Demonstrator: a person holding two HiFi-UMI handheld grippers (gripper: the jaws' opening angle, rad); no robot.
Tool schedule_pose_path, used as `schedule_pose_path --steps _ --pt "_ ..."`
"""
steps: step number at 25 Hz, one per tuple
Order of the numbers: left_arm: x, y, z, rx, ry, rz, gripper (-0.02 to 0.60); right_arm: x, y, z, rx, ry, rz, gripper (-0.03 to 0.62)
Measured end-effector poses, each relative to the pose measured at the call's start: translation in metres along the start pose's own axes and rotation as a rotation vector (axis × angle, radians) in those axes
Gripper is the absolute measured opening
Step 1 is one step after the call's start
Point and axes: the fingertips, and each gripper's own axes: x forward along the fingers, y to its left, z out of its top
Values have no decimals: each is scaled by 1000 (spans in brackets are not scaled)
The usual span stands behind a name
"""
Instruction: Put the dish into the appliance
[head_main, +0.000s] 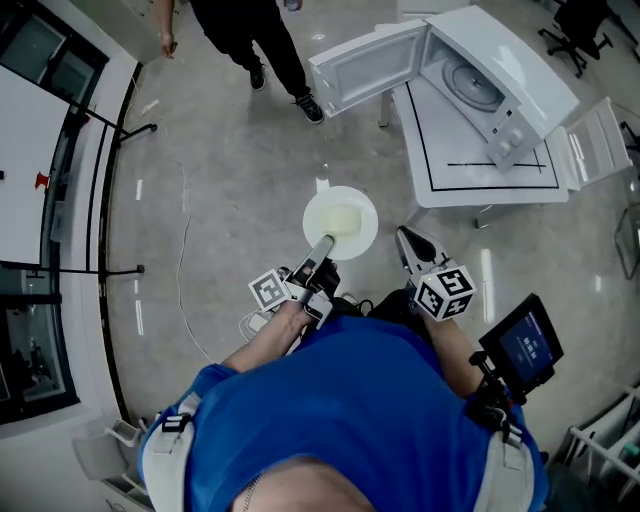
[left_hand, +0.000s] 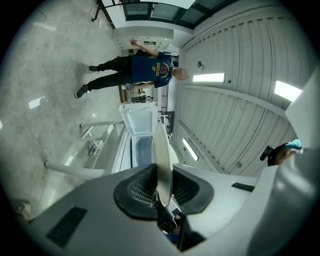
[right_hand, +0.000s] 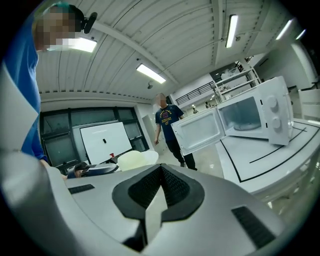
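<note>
The left tool is clamped on the near rim of the one pale plate, holding it out flat over the floor, well short of the microwave. The right tool is closed with nothing in it. There's just one microwave, door swung open, on a white table. The floor is shiny grey, and another person is standing nearby.
</note>
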Motion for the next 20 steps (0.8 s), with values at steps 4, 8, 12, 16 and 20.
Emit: schedule_pose_path --steps 4,8,12,16,20 --pt "20 2 4 -15 45 -15 66 3 -11 8 -6 -17 -44 0" --pt "49 9 11 -19 74 -24 66 6 -33 23 -8 -47 -81 0" --pt "77 15 16 -30 87 -29 66 9 -54 36 -5 -66 -108 1" --pt "126 27 18 -38 112 -26 66 17 -92 52 1 -78 -125 2" --pt "176 37 17 -36 150 -27 66 21 -129 68 14 -94 -150 0"
